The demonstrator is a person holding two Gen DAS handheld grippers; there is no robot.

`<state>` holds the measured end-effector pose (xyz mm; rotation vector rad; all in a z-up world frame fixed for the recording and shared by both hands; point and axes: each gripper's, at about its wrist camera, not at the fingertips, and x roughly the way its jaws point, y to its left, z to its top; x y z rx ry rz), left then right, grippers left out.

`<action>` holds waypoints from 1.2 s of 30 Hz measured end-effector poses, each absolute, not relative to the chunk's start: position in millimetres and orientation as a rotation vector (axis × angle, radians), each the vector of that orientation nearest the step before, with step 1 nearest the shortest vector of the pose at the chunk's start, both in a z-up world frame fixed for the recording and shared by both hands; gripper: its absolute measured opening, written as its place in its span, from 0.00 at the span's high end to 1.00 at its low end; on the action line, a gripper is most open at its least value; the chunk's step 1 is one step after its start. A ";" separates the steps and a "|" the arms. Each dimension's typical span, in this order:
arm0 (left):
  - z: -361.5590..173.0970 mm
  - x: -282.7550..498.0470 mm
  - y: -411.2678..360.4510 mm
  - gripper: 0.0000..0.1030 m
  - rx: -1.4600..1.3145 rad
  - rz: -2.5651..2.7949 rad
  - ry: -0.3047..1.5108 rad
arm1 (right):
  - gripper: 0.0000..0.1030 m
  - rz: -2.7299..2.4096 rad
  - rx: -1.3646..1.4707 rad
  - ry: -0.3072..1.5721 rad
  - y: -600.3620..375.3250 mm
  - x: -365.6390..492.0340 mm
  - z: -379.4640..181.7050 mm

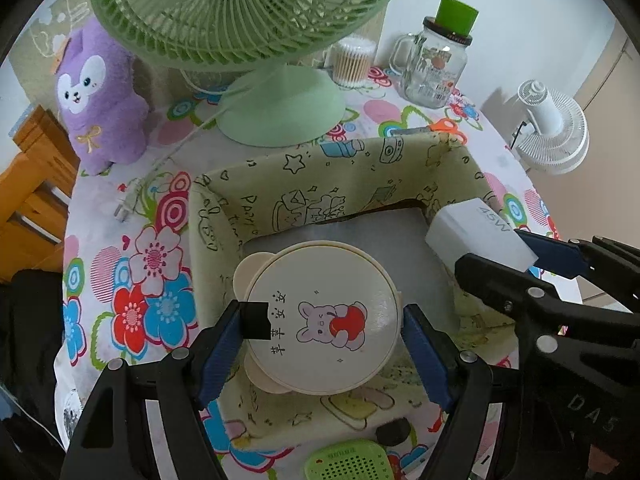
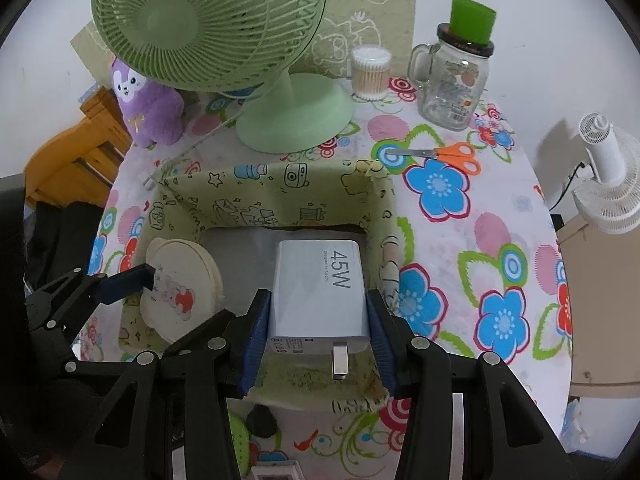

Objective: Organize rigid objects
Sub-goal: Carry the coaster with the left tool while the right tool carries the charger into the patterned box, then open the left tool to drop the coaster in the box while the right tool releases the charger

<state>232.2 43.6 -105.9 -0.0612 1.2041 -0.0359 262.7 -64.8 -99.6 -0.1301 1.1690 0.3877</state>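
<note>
Both hands are over the fabric bin [image 1: 248, 188] on the tabletop [image 2: 460, 240], each with something to put in. The left gripper [image 1: 322, 330] is clamped across the round cream case [image 1: 320, 320], pads on opposite edges of its rim, printed lid facing up at the camera. The right gripper [image 2: 318, 332] is clamped on the white charger [image 2: 318, 288] by its two narrow sides; the charger's long axis runs straight out along the fingers, prongs back towards the wrist.

What matters now is what lies below each load. The bin's grey floor sits directly beneath and just ahead of both grippers, which tilt steeply down into it. The case hangs over the near left part of the opening, partly over the near wall; the charger hangs over the right part, close beside the right wall. The two loads are side by side, apart, neither crossing the other. I'd judge each hand can lower straight down, the left one easing forward first to clear the rim.
</note>
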 end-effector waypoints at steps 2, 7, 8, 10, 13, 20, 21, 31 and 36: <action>-108.3 234.5 40.5 0.23 -0.049 -0.044 1.207 | 0.51 0.391 -0.129 1.174 -62.6 265.9 -104.2; -118.5 239.8 36.3 0.23 -0.067 -0.062 1.240 | 0.51 0.388 -0.129 1.199 -58.8 271.6 -115.5; -119.4 240.4 35.5 0.23 -0.065 -0.063 1.240 | 0.51 0.388 -0.129 1.202 -58.7 272.1 -116.9; -120.9 241.4 33.8 0.22 -0.061 -0.067 1.241 | 0.51 0.396 -0.135 1.200 -56.4 272.2 -118.6; -123.0 242.1 29.8 0.21 -0.033 -0.062 1.235 | 0.51 0.397 -0.139 1.209 -53.0 273.2 -122.5; -125.4 241.6 23.9 0.14 0.004 -0.074 1.235 | 0.51 0.394 -0.143 1.227 -51.8 272.6 -130.1; -124.0 241.4 25.6 0.14 -0.005 -0.078 1.239 | 0.51 0.395 -0.142 1.227 -51.8 272.6 -130.1; -105.9 231.7 36.6 0.07 -0.015 -0.065 1.226 | 0.52 0.375 -0.156 1.230 -46.6 279.3 -133.2; -108.9 232.0 32.6 0.07 0.032 -0.047 1.228 | 0.51 0.352 -0.199 1.226 -40.8 279.4 -137.1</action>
